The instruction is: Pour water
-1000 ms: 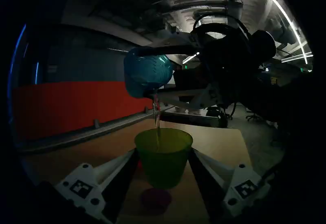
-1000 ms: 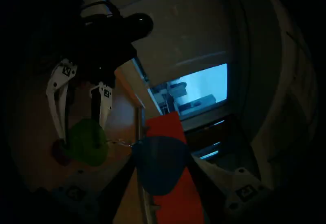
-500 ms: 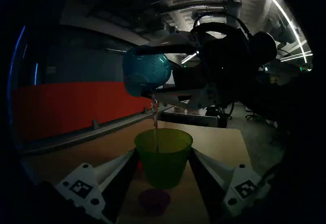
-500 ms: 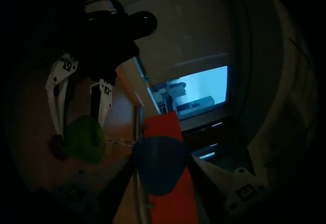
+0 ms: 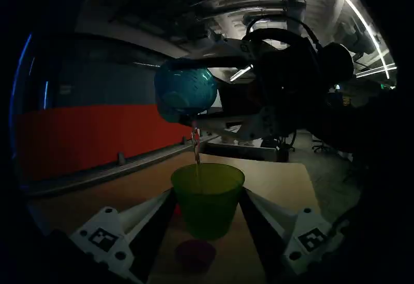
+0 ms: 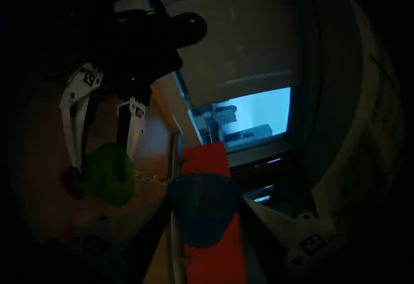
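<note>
Dim room. In the left gripper view a red wall panel (image 5: pixel 88 134) is running along at 9 o'clock, ceiling light strips (image 5: pixel 362 25) are glowing at 2 o'clock, and a wooden table (image 5: pixel 279 180) is lying below. A small purple object (image 5: pixel 195 253) is sitting on the table at 6 o'clock, just in front of the green cup (image 5: pixel 208 201). Nothing is standing between the two cups except the thread of water (image 5: pixel 196 147).

The left gripper (image 5: pixel 206 193) is gripping the green cup, its two fingers partly closed and pressing on the cup's opposite sides. The right gripper (image 5: pixel 186 91), with the dark shape of the hand behind it toward 3 o'clock, is clamping the blue cup (image 5: pixel 185 90) from above and below.

The blue cup is hanging at 12 o'clock from the green one, tipped well over, and water is falling from its lower lip into the green cup's open mouth. The green cup is standing upright, translucent.

In the right gripper view the blue cup (image 6: pixel 203 209) is sitting between the near fingers, the green cup (image 6: pixel 106 175) at 9 o'clock from it, and a bright window (image 6: pixel 248 113) is showing at 1 o'clock.
</note>
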{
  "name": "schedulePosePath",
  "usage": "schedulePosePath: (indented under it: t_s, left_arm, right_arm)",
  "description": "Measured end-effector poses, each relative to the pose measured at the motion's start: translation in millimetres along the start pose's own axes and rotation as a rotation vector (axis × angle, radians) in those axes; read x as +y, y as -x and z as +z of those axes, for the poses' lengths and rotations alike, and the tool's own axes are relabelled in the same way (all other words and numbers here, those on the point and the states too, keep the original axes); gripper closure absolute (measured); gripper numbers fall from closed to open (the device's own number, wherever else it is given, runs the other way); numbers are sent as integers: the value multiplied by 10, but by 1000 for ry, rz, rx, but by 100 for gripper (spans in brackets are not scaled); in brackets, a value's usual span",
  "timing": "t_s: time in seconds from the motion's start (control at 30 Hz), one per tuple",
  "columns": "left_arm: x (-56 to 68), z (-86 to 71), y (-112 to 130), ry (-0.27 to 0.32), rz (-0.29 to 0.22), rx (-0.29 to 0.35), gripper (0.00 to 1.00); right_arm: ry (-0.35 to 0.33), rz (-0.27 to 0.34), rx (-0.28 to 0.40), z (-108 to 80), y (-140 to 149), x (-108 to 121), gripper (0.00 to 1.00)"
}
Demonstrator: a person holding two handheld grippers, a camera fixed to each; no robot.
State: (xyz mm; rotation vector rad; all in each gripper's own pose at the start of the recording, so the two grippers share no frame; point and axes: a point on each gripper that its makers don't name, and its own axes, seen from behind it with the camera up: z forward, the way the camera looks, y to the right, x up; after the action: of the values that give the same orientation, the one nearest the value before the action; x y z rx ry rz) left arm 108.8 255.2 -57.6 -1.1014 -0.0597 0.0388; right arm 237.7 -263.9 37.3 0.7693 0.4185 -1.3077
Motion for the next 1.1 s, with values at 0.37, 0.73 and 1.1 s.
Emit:
schedulePosePath:
  t_s: [0.37, 0.73, 1.1]
  left_arm:
    - [-15, -7, 4, -6, -2, 3, 16]
    - [-21, -11, -2, -9, 3, 6, 16]
    - [-20, -21, -7, -13, 6, 7, 16]
  right_arm:
    - [6, -37, -7, -15, 10, 29, 4]
    - [12, -61, -7, -7, -7, 63, 4]
    - [12, -98, -6, 30, -44, 69, 4]
